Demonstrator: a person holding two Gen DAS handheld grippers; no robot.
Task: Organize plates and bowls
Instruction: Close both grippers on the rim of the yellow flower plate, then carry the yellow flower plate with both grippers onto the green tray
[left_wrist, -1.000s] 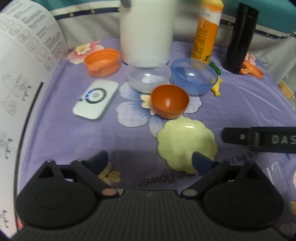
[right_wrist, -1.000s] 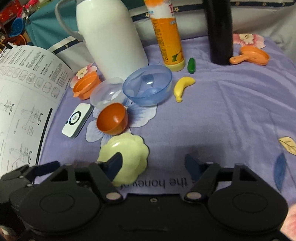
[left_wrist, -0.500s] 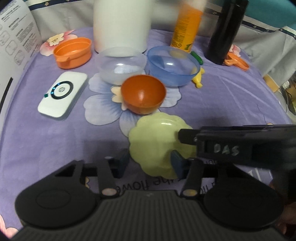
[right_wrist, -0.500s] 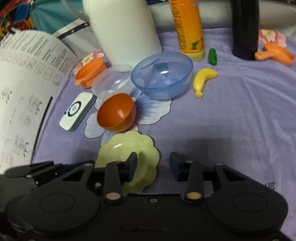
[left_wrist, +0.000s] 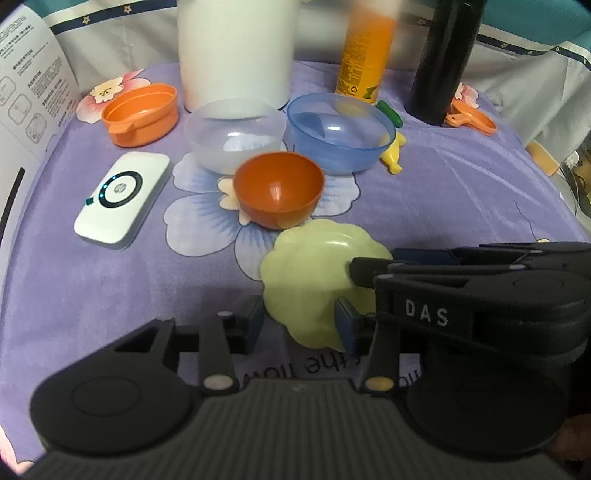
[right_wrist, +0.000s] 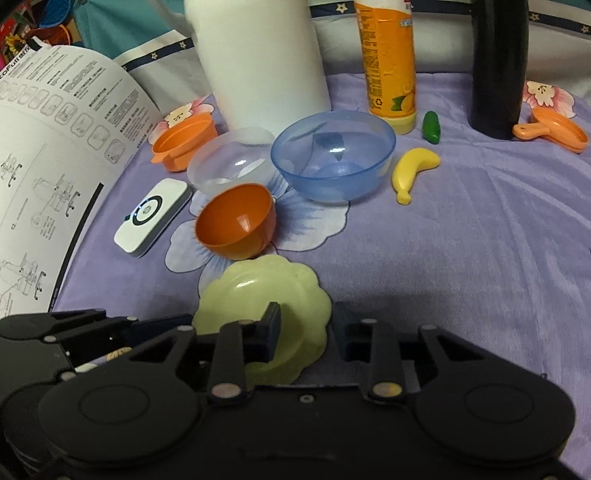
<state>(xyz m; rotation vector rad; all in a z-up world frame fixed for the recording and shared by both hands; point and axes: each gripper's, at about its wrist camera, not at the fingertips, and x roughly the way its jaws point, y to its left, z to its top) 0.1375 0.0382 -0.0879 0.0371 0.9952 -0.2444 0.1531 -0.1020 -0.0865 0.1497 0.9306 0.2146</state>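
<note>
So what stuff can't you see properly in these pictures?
- The green plate's near edge: right wrist view, hidden behind the right tongs.
- Whether those tongs touch the plate: unclear in both views.
- The orange bottle's label: left wrist view, blurred.
- The white jug's top: both views, cut off by the upper edge.
- The toy banana: left wrist view, half hidden behind the blue bowl.

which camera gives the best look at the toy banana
The right wrist view: the yellow banana lies fully exposed on the purple cloth, right of the blue bowl. In the left wrist view that bowl hides most of the banana.
</note>
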